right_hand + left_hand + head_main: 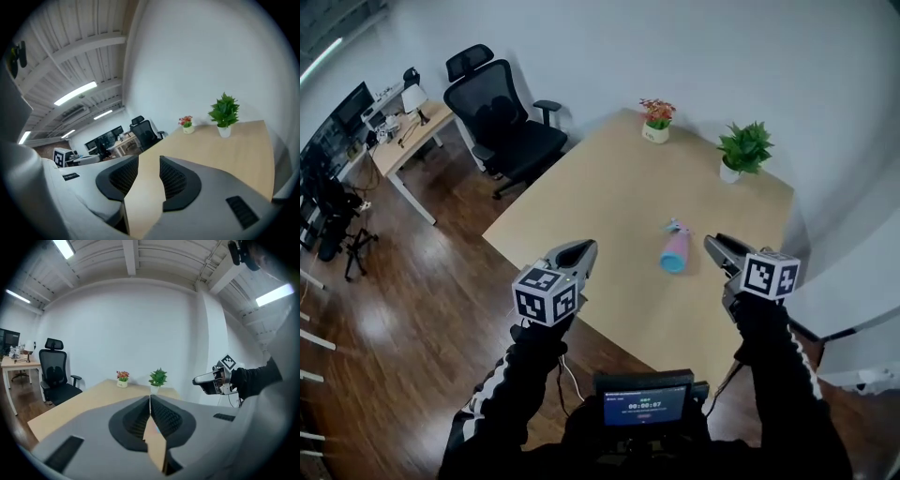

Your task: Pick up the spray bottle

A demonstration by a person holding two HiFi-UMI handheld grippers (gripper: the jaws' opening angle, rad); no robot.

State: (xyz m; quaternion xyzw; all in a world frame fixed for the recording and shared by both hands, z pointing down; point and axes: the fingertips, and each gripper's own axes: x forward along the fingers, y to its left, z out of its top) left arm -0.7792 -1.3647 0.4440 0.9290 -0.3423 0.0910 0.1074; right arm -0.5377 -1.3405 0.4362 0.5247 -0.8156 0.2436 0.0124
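Observation:
The spray bottle (676, 248), with a pink and light-blue body and a small spray head, lies on its side on the light wooden table (609, 187), between the two grippers and slightly beyond their tips. My left gripper (584, 249) hovers over the table's near left edge, left of the bottle; in the left gripper view its jaws (150, 398) meet at the tips with nothing held. My right gripper (713, 245) is just right of the bottle. Its jaws (149, 160) stand apart in the right gripper view, and only bare tabletop shows through the gap.
A pot of red flowers (656, 120) and a green potted plant (742, 150) stand at the table's far end. A black office chair (502, 117) and a desk with monitors (394, 122) are at the left, on the wooden floor. A small screen (643, 405) sits at the person's chest.

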